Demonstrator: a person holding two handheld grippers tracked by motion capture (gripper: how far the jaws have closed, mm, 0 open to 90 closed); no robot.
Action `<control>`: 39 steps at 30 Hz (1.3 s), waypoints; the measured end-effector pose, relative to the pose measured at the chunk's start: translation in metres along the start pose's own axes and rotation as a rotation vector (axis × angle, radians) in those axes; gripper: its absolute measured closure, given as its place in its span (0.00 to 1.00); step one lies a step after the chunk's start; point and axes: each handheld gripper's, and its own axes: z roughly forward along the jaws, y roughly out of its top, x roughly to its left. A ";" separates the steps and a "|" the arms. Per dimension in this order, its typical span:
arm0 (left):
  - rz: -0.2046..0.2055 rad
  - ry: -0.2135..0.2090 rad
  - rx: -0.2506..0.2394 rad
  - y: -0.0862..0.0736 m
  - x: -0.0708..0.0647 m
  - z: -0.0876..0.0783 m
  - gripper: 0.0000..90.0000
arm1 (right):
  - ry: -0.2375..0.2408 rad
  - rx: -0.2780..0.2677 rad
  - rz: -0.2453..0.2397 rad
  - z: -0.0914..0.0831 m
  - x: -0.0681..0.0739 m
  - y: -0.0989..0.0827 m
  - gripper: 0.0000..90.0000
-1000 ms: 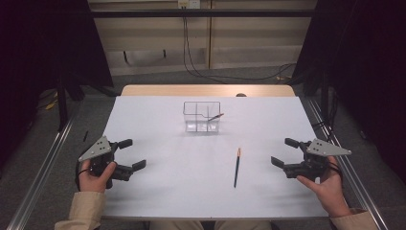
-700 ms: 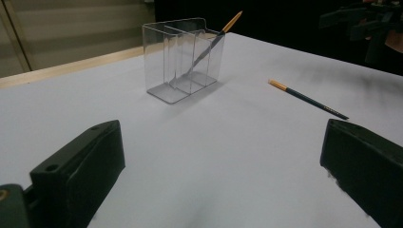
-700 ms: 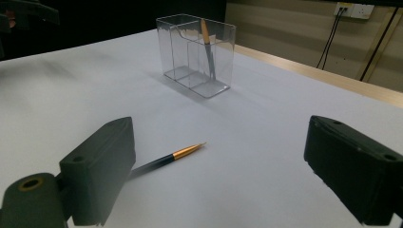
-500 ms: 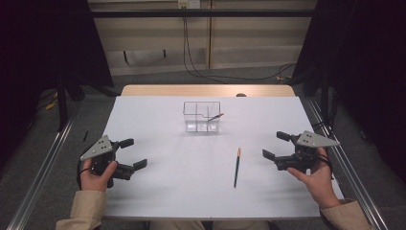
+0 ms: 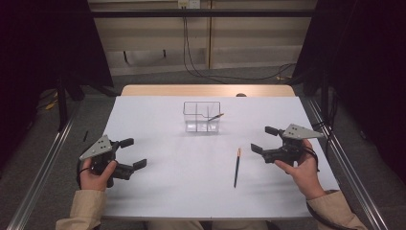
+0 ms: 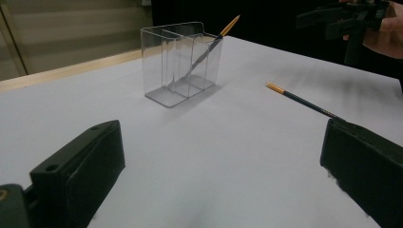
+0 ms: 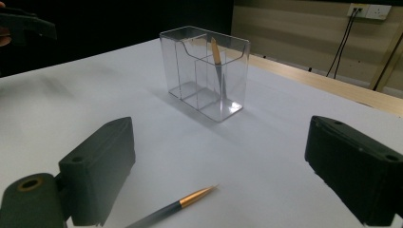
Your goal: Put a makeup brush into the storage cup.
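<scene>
A clear plastic organizer [image 5: 202, 116] with several compartments stands at the table's far middle, a pencil [image 5: 215, 116] leaning in its right part. A second dark pencil [image 5: 236, 166] with a gold end lies on the white table nearer me. My right gripper [image 5: 263, 139] hovers just right of that pencil's far end, open and empty. In the right gripper view the pencil tip [image 7: 176, 209] lies low between the jaws, with the organizer [image 7: 206, 71] ahead. My left gripper [image 5: 134, 153] stands open and empty at the left. Its view shows the organizer [image 6: 183, 61] and the loose pencil [image 6: 299, 99].
The white table sheet [image 5: 167, 191] ends in a wooden strip [image 5: 206, 90] at the far side. Metal rails [image 5: 43, 167] run along both sides of the table. Cables hang from a wall socket [image 5: 187, 4] behind.
My right gripper has moved left and a little farther up the table, closer to the loose pencil. The left gripper and both pencils have stayed put.
</scene>
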 end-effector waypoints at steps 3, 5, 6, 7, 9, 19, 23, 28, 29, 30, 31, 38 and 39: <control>0.000 -0.002 -0.002 0.000 0.000 0.000 0.01 | 0.002 -0.001 -0.002 0.005 0.001 0.003 0.10; -0.005 -0.004 0.001 0.000 0.000 0.001 0.01 | 0.007 0.002 -0.003 0.009 0.001 0.004 0.10; -0.004 -0.004 0.002 0.000 0.000 0.001 0.01 | 0.007 0.004 -0.005 0.011 0.002 0.005 0.10; -0.005 -0.005 0.002 0.000 0.000 0.001 0.01 | 0.008 0.009 -0.006 0.013 0.003 0.005 0.10; 0.000 -0.005 0.001 0.000 0.000 0.001 0.01 | 0.013 0.009 -0.004 0.016 0.004 0.006 0.10; 0.002 -0.011 -0.002 0.002 -0.001 0.003 0.01 | 0.019 0.002 -0.005 0.022 0.007 0.011 0.10; 0.006 -0.012 0.004 0.003 0.000 0.005 0.01 | 0.016 0.005 -0.007 0.024 0.007 0.011 0.10; 0.008 -0.013 0.002 0.003 0.000 0.006 0.01 | 0.014 0.024 0.000 0.031 0.005 0.011 0.10; 0.008 -0.016 0.001 0.004 0.000 0.006 0.01 | 0.013 0.025 0.002 0.032 0.005 0.011 0.10; 0.007 -0.014 0.001 0.005 0.000 0.007 0.01 | 0.011 0.027 0.001 0.033 0.005 0.011 0.10; 0.008 -0.018 0.001 0.004 0.000 0.009 0.01 | 0.011 0.030 -0.002 0.035 0.005 0.012 0.10; 0.011 -0.025 0.007 0.003 0.000 0.008 0.01 | 0.013 0.054 -0.004 0.044 0.006 0.015 0.10; 0.008 -0.023 0.003 0.003 0.000 0.007 0.01 | 0.012 0.056 -0.006 0.045 0.006 0.016 0.10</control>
